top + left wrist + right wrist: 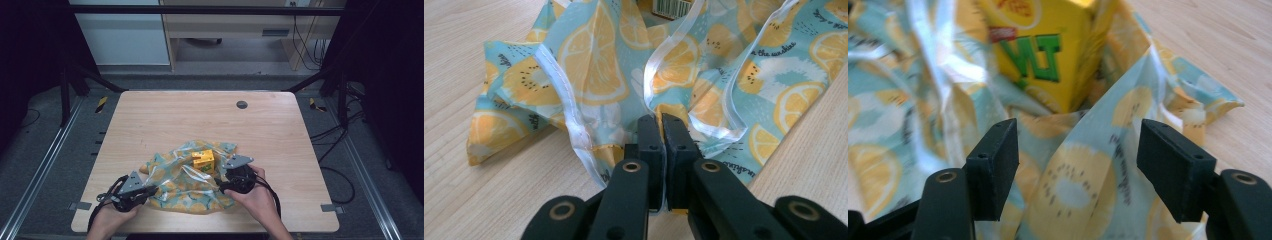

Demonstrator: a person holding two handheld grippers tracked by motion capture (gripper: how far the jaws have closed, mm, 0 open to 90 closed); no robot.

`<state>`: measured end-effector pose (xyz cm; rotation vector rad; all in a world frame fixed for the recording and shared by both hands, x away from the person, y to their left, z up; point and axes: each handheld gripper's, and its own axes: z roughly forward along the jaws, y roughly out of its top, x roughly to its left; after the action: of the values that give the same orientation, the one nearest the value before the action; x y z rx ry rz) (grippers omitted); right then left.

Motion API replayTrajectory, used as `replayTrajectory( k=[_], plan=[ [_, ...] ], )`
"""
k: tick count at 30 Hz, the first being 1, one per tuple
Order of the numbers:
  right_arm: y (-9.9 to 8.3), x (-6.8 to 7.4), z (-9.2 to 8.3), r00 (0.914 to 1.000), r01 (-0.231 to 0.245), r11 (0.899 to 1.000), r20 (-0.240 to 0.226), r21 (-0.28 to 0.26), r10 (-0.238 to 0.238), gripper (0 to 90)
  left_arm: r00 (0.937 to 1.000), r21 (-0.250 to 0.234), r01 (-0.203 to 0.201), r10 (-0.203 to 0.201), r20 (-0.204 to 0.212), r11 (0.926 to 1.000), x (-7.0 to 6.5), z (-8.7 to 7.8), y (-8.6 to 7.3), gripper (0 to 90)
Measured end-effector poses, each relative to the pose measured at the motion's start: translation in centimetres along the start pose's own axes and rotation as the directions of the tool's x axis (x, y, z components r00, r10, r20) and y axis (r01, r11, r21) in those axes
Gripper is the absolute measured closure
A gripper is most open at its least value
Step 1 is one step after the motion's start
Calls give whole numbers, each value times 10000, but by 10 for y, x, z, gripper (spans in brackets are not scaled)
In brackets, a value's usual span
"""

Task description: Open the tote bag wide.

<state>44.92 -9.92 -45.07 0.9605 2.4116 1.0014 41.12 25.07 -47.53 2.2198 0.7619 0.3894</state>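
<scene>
On the pale wood-grain table (165, 112), near its front edge, lies a crumpled bag (185, 182) of thin, glossy plastic, printed with orange slices and kiwi rounds on light blue and edged with a clear stitched strip. Its folds stand up in soft ridges and its mouth gapes toward the right gripper. A yellow drink carton (203, 161), a stiff box with green lettering, sits inside that mouth.

The left gripper (661, 122) has its black, blocky jaws pressed together on the bag's clear-edged rim, with a thin layer of film pinched between the pads; the rest of the bag spreads out ahead of the jaws and to both sides.

The right gripper (1075, 150) has its jaws standing well apart. A fold of printed film rises between them, and neither pad presses on it. The carton stands just beyond the jaw tips, slightly toward the left jaw, wrapped on both sides by the bag's walls.
</scene>
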Motion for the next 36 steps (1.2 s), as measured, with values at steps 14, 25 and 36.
replayTrajectory(
  k=[14,25,36],
  plan=[
    [-15,-34,8,9970,-736,9971,-239,202,741,900,9994,401,-339,338,22,9986,-2,1,-2,891],
    [-20,-63,14,9882,-1527,9883,-160,-70,1525,900,9980,676,-500,526,-360,9965,-2,6,-1,889],
    [-17,-81,25,9885,-1471,9888,303,-243,1478,900,9980,694,-547,568,-290,9961,-4,9,0,890]
  ],
)
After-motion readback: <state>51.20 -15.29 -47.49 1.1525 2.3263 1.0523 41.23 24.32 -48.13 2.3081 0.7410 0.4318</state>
